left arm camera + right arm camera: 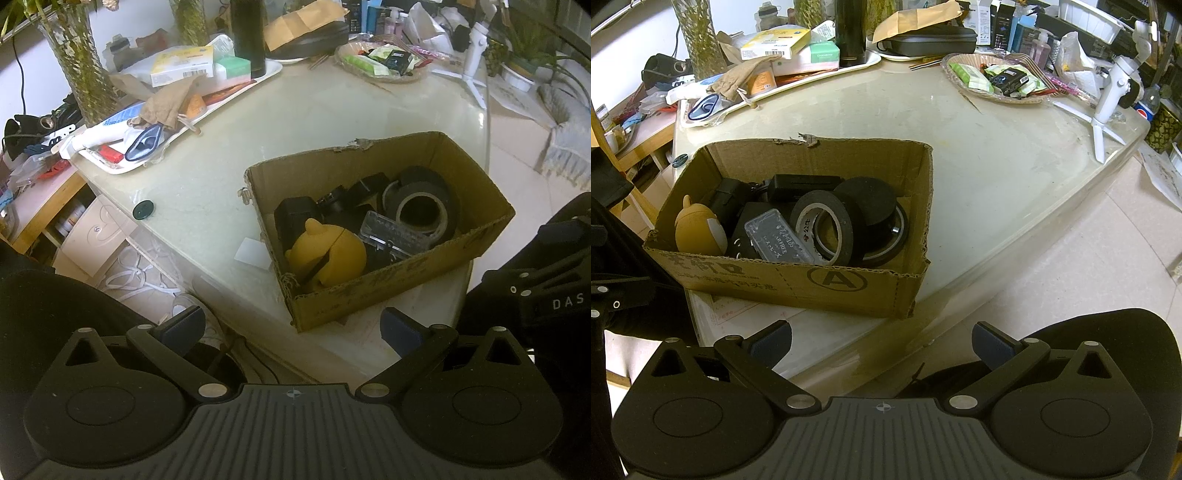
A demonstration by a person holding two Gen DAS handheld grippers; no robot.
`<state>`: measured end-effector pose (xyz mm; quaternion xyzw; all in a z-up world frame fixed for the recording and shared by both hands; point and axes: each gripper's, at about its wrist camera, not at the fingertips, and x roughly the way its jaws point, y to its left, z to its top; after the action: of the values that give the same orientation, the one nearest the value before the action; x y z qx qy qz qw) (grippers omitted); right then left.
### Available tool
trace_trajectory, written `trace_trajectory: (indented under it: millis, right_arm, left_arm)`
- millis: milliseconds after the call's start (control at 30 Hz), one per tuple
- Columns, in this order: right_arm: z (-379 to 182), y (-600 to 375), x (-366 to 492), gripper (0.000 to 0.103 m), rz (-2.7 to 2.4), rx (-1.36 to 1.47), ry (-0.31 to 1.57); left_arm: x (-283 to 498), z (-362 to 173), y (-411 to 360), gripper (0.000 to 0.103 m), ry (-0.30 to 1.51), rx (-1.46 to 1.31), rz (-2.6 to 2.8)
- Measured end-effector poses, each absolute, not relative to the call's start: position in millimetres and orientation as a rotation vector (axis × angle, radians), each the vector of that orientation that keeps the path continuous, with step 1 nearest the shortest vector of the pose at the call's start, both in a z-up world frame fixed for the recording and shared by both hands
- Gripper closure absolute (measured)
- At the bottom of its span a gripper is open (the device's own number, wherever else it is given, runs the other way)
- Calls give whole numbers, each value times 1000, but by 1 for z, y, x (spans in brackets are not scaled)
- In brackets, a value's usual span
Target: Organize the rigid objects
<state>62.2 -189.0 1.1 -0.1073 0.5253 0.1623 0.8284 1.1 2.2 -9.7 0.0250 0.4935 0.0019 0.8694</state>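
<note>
Cardboard forms the open box (406, 284) that stands on the pale counter (314, 122), ahead of the left gripper (291, 325) and slightly to its right in the left wrist view. That gripper is released, its two blue-padded fingers (400, 330) spread wide with nothing between them, held short of the box's near wall. Inside the box, a yellow toy (327, 251) lies at the near left corner, a clear plastic case (397, 230) rests beside it, and a black tape roll (421, 208) leans toward the far right; several other black items fill the remaining space. Beyond the box to the left, a white tray (122, 168) holds mixed clutter, and a small dark round cap (143, 209) lies on the counter edge. In the right wrist view, the same box (798, 291) sits ahead of the right gripper (881, 341) and to its left, its near wall printed with a circled letter A. The right gripper is likewise released, fingers (772, 341) apart and holding nothing. The toy (698, 229), case (779, 236) and tape roll (827, 225) lie inside the box. Farther ahead to the right, a white tripod stand (1112, 96) stands on the counter.
</note>
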Motion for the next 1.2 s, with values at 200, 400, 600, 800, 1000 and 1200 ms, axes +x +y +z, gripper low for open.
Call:
trace_trajectory:
  millis: [200, 400, 600, 800, 1000, 1200]
  right_arm:
    - [1, -189, 63, 0, 343, -226, 1116]
    - [1, -190, 63, 0, 342, -226, 1116]
    - [1, -190, 63, 0, 342, -226, 1116]
    - [1, -189, 62, 0, 342, -227, 1116]
    - [1, -188, 62, 0, 342, -228, 1115]
    - [0, -188, 62, 0, 343, -233, 1112]
  left_arm:
    - [1, -10, 2, 0, 1032, 51, 4]
    - [1, -9, 2, 0, 1032, 52, 4]
    - [1, -10, 2, 0, 1033, 53, 4]
    - [1, -10, 2, 0, 1034, 53, 4]
    - [1, -10, 2, 0, 1030, 46, -1]
    - [0, -11, 1, 0, 1032, 47, -2]
